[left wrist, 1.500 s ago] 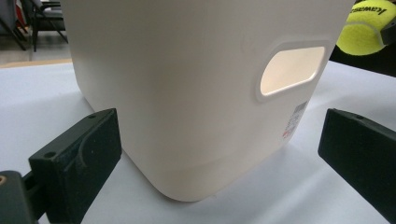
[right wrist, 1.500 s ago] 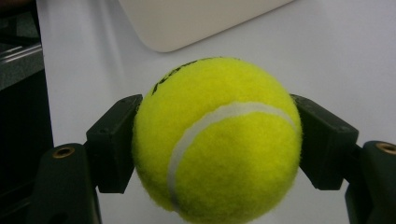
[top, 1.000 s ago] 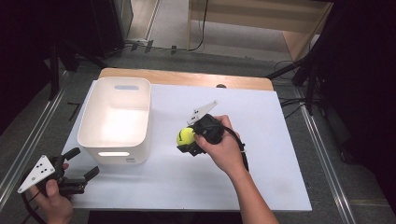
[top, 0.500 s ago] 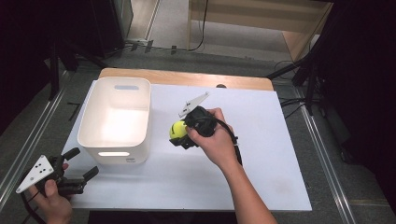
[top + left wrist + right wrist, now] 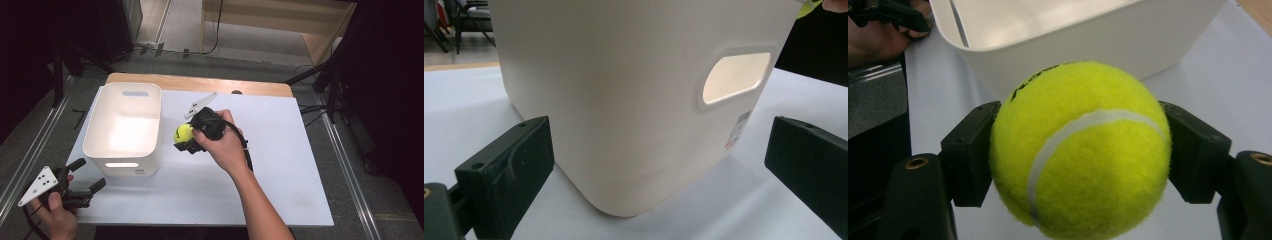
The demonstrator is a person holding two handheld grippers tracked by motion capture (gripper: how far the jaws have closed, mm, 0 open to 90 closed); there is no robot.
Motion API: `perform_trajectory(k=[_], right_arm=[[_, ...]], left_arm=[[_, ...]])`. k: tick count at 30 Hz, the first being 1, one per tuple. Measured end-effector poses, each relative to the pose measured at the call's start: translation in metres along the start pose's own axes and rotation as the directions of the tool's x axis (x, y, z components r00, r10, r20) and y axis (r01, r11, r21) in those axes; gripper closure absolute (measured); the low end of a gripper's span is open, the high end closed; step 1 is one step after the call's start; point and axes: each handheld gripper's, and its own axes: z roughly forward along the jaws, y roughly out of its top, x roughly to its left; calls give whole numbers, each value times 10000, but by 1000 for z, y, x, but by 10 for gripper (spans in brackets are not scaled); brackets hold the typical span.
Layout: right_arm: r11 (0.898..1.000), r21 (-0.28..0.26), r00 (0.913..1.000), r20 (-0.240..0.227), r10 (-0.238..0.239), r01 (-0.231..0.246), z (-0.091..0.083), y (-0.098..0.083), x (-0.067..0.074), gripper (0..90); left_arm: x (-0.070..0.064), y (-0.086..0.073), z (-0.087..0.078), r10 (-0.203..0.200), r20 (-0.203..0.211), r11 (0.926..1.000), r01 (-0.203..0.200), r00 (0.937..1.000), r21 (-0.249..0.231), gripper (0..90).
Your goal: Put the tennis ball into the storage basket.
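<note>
A yellow tennis ball (image 5: 183,133) (image 5: 1080,150) is clamped between the black jaws of my right gripper (image 5: 186,140) (image 5: 1080,152), lifted off the white table mat just right of the white bin (image 5: 125,131) (image 5: 1088,30). The bin is a tall plastic tub with handle slots and an empty-looking inside. My left gripper (image 5: 86,176) (image 5: 659,165) rests low at the table's front left corner, jaws wide open, facing the bin's near wall (image 5: 624,100) with nothing between them.
A white mat (image 5: 280,165) covers the wooden table, with bare surface right of and in front of my right hand. Metal rails run along both sides of the table. Dark stands and cables lie on the floor beyond the far edge.
My right gripper has carried the ball up and to the left, closer to the bin's right wall. The left gripper has stayed where it was.
</note>
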Motion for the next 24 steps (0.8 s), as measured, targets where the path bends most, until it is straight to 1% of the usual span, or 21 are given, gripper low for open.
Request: perform_trajectory(k=[3,7,12,20,22,24], right_arm=[[10000,-56,10000,-1,17,-17,0,3,1,230],[9998,-165,9999,-116,-120,118,1,8,3,230],[9994,-331,9997,-208,-87,80,3,13,5,230],[9995,-264,9996,-253,-156,150,8,20,6,230],[9993,-257,9993,-252,-273,266,9,24,7,230],[9994,-241,9993,-243,-267,261,9,25,7,230]], left_arm=[[0,0,0,4,0,10000,-4,10000,10,0],[0,0,0,-16,9,10000,16,10000,8,0],[0,0,0,-24,11,10000,24,10000,-7,0],[1,0,0,-21,36,10000,21,10000,8,0],[0,0,0,-29,34,10000,29,10000,-7,0],[0,0,0,-30,35,10000,30,10000,-8,0]])
